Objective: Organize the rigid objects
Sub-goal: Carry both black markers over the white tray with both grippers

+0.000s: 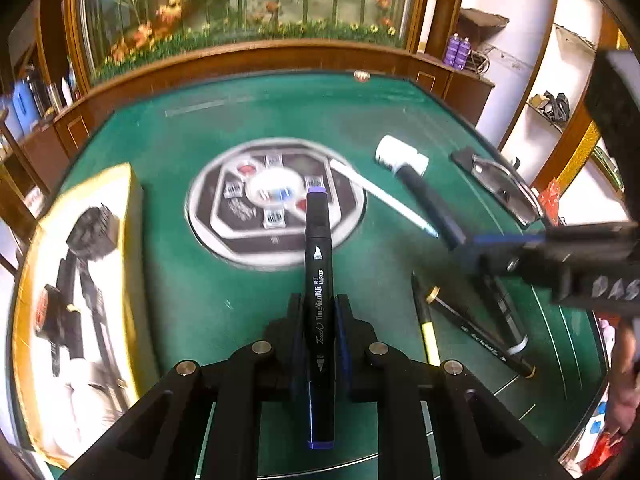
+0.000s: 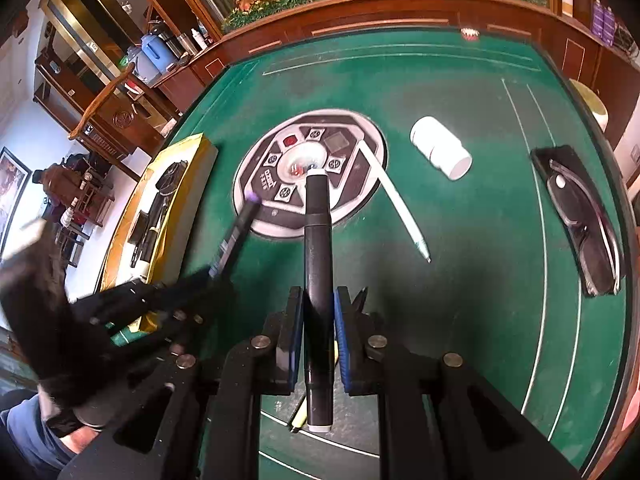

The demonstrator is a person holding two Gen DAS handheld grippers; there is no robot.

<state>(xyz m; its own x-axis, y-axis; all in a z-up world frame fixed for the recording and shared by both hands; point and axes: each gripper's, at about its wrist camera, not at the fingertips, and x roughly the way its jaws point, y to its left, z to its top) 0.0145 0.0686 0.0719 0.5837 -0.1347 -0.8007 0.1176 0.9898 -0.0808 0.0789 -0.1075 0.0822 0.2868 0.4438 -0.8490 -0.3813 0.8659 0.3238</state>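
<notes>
Currently the left gripper [image 1: 318, 334] is clamping a black art marker with a purple cap [image 1: 319, 276], long axis running straight out along the fingers, purple tip aiming at the round grey centre console [image 1: 240, 216] of the green felt table [image 1: 200, 300]. The right gripper [image 2: 318, 336] is gripping a black marker with white ends [image 2: 318, 280], same forward axis, white end over the console. Both markers are being held above the felt. A white pen [image 2: 394, 200], white pill bottle [image 2: 440, 148] and glasses on a black case [image 2: 580, 216] are lying to the right. The yellow box [image 1: 84, 280] is motion-blurred. Loose pens [image 1: 472, 328] are sitting partly hidden under the right gripper in the left view.
</notes>
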